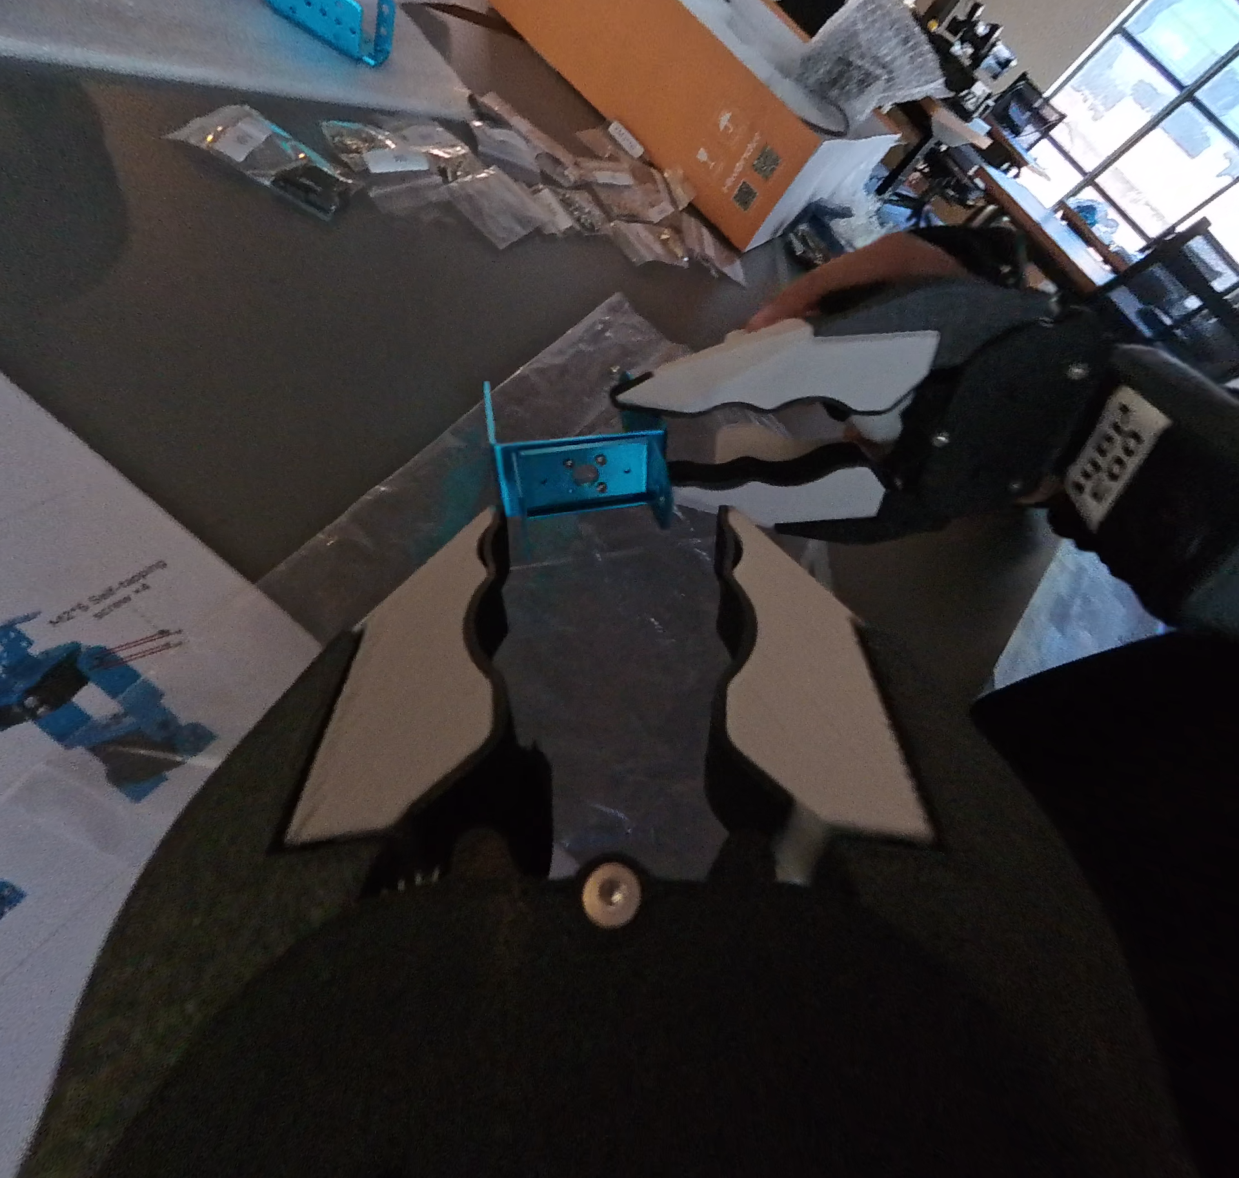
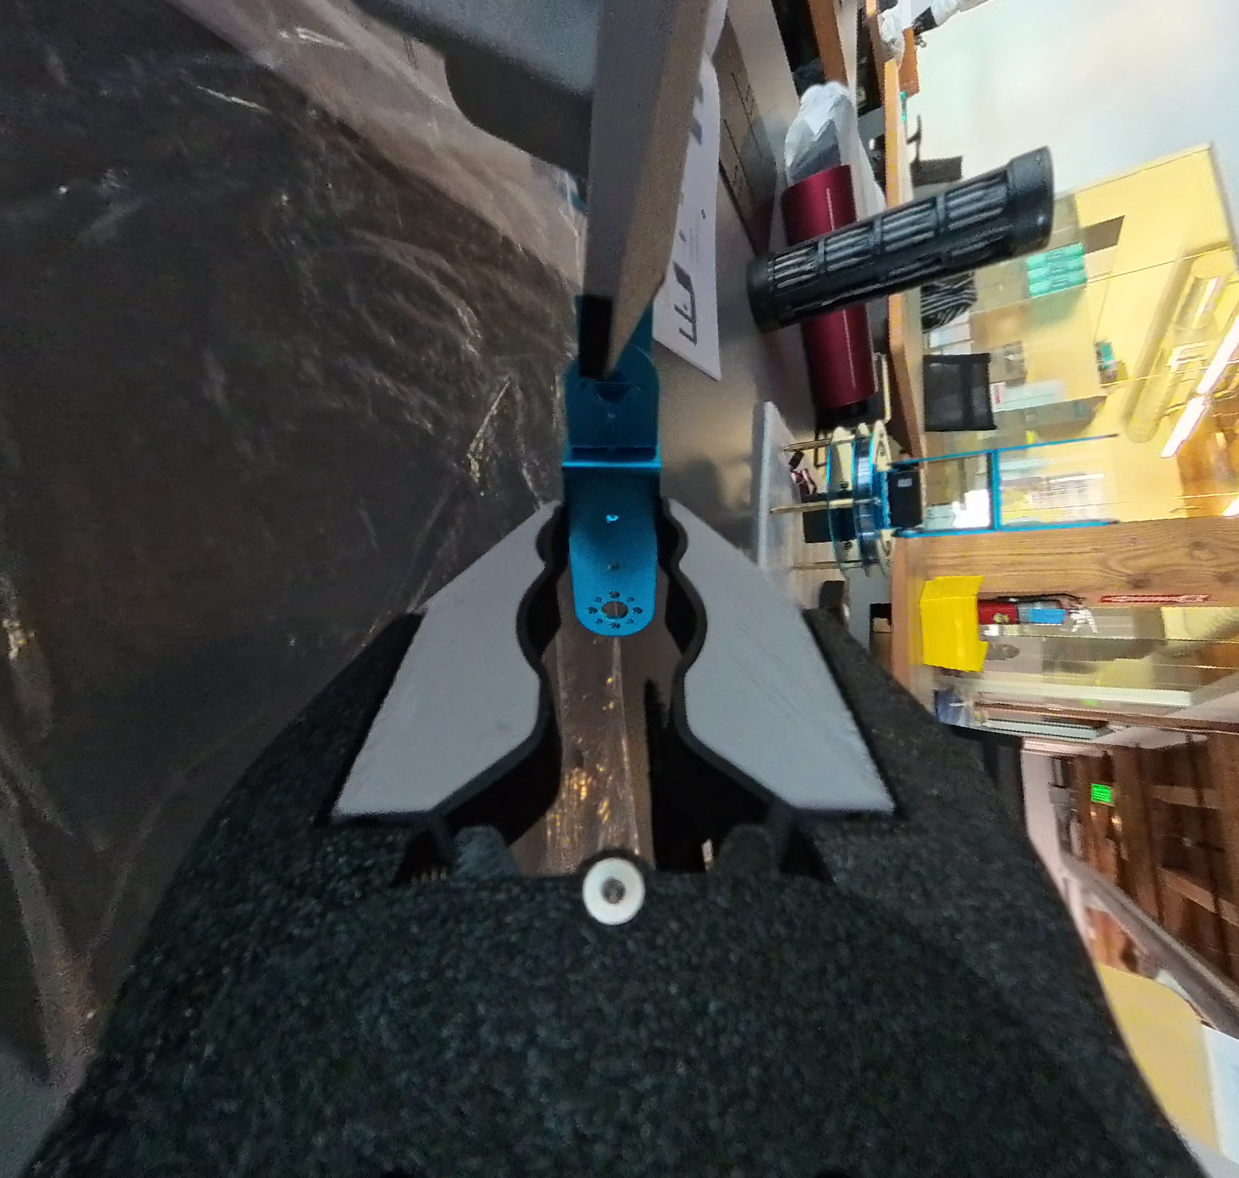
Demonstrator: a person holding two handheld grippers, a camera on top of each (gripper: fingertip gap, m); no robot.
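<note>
A blue metal U-shaped bracket [image 1: 580,475] stands over a clear plastic sheet [image 1: 603,643] on the dark table. My right gripper [image 1: 647,435] reaches in from the right and is shut on the bracket's right flange. In the right wrist view the bracket [image 2: 610,569] sits clamped between the right gripper's [image 2: 613,512] two fingers. My left gripper [image 1: 611,521] is open wide and empty, just below the bracket. Its left fingertip [image 1: 497,529] is close to the bracket's left flange. That finger [image 2: 637,174] shows in the right wrist view, with its tip at the bracket's far flange.
An orange box [image 1: 637,73], several small parts bags [image 1: 536,187], another blue bracket [image 1: 322,6] and a printed instruction sheet [image 1: 100,643] lie around. A dark red cylinder [image 2: 831,288], a blue assembled frame [image 2: 865,496] and a yellow bin [image 2: 952,623] are to the right. Spacing between my two grippers at the tips: around 4 centimeters.
</note>
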